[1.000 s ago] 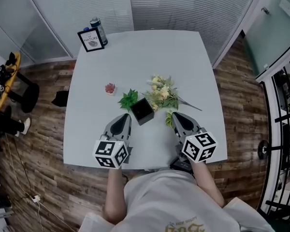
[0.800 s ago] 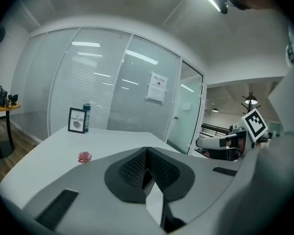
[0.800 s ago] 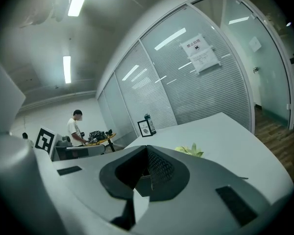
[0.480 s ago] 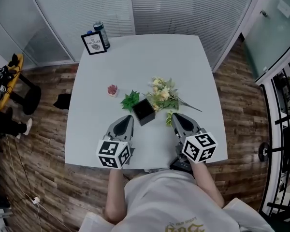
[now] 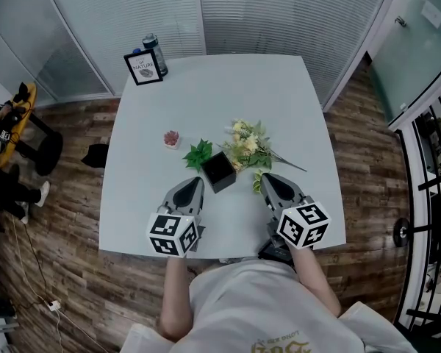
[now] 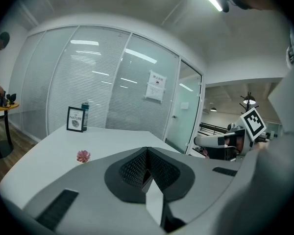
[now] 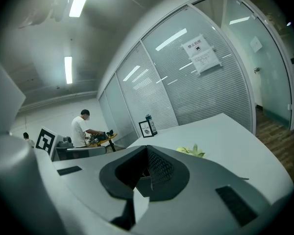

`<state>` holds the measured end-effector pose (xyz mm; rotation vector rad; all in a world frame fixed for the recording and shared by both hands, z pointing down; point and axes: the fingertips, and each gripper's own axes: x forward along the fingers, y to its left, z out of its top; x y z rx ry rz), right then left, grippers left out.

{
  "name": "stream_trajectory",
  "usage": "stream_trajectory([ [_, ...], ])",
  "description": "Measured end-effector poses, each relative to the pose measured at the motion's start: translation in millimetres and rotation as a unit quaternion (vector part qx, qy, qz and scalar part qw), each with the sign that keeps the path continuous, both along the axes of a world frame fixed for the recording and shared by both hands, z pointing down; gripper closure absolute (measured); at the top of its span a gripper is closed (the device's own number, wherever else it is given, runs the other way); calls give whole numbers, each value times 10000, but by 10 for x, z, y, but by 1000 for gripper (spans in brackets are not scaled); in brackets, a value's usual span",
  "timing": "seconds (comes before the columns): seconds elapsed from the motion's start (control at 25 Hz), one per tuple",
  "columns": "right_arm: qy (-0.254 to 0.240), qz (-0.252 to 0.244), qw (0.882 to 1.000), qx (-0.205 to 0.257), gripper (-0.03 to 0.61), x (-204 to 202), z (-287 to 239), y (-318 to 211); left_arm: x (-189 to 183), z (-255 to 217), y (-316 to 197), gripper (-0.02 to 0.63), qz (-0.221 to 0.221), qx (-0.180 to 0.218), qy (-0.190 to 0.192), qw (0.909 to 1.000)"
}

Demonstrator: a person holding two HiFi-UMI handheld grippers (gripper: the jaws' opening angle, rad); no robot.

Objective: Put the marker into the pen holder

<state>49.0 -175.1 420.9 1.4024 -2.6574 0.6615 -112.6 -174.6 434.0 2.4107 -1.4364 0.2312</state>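
Note:
The black square pen holder (image 5: 217, 170) stands on the white table (image 5: 213, 94), between a green plant sprig (image 5: 198, 153) and a bunch of pale flowers (image 5: 248, 144). No marker shows in any view. My left gripper (image 5: 193, 183) lies low just left of the holder, near the front edge. Its jaws meet with nothing between them in the left gripper view (image 6: 147, 151). Right of the holder, my right gripper (image 5: 267, 177) points at the flowers. Its jaws also stand together and empty (image 7: 147, 148).
A small pink ornament (image 5: 170, 137) sits left of the plant. At the table's far left corner stand a framed card (image 5: 142, 68) and a dark bottle (image 5: 154, 52). A side table with clutter (image 5: 7, 123) is on the left. Glass walls ring the room.
The head view tilted a little, so the table sits slightly lower in frame. Both grippers keep their places beside the holder.

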Motion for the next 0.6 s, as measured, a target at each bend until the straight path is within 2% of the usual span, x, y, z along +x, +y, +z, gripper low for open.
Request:
stream_trajectory([
  [0.6,-40,-66,9999,-64,563,-45,23,-7,64,62,-26,601,140,-132,63,9998],
])
